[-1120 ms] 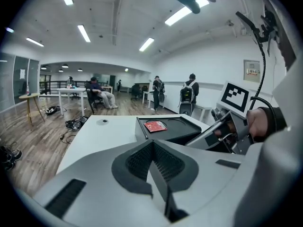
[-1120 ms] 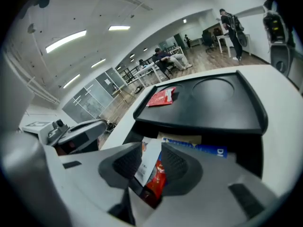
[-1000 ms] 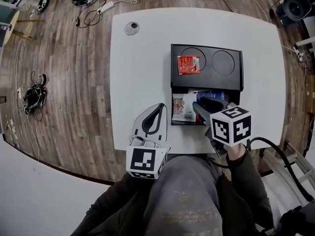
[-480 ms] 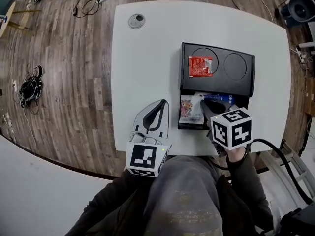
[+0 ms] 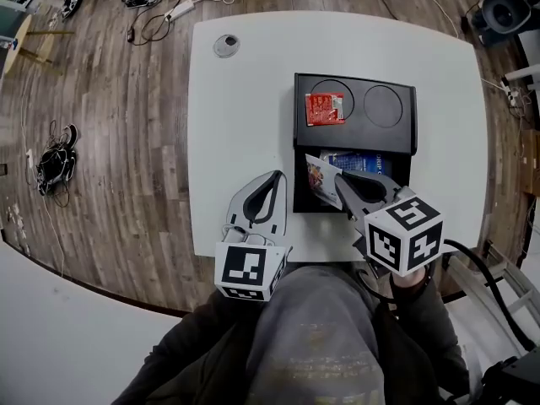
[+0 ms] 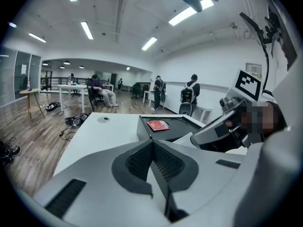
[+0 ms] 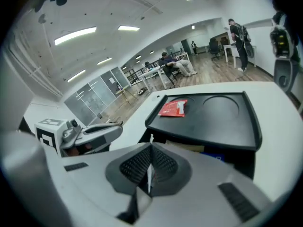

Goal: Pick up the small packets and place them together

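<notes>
- While the right gripper (image 5: 340, 178) hangs over the 6 o'clock bin of the tray (image 5: 354, 137), its jaws, just closed, pinch the edge of a white packet (image 5: 317, 178), which is tilted up at the bin's 9 o'clock end.
- A blue packet (image 5: 359, 160) lies in the same bin, at 3 o'clock of the white one.
- A red packet (image 5: 324, 109) lies in the tray's 9 o'clock recess.
- The left gripper (image 5: 275, 178), jaws together and empty, sits at 9 o'clock of the tray, near the 6 o'clock edge of the table (image 5: 245, 99).
</notes>
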Motion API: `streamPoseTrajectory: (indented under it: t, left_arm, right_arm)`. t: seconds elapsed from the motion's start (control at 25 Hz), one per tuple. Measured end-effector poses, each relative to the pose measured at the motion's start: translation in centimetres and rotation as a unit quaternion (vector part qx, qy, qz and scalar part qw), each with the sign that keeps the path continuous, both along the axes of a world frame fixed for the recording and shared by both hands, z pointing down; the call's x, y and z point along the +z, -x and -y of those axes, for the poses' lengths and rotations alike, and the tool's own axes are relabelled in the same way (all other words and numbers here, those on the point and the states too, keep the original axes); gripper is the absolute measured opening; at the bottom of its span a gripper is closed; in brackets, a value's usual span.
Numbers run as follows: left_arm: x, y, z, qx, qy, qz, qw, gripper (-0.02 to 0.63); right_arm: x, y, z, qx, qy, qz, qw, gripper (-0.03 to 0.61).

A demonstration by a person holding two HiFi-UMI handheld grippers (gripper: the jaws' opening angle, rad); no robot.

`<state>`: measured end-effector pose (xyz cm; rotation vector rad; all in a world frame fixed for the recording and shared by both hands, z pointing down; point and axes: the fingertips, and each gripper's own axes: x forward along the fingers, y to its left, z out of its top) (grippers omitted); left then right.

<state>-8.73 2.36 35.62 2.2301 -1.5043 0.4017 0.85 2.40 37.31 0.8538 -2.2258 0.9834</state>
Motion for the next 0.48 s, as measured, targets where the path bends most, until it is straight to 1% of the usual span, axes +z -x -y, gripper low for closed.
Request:
streamPoseTrajectory:
  t: [0.24,0.48]
  left_arm:
    - [-1.9,-1.2,-1.2,-0.005,-0.023,0.002,0.9997,-0.009]
    - [-3.8,-1.3,-1.2,-0.02,-0.046,0.004,0.9987,-0.009]
  right_arm:
    - [-3.7,-0.4,-0.9,-0.013,-0.03,0.035,0.999,0.005]
    - [-7.9,-1.0,0.7,-0.016,-0.076,0.056,0.995,0.005]
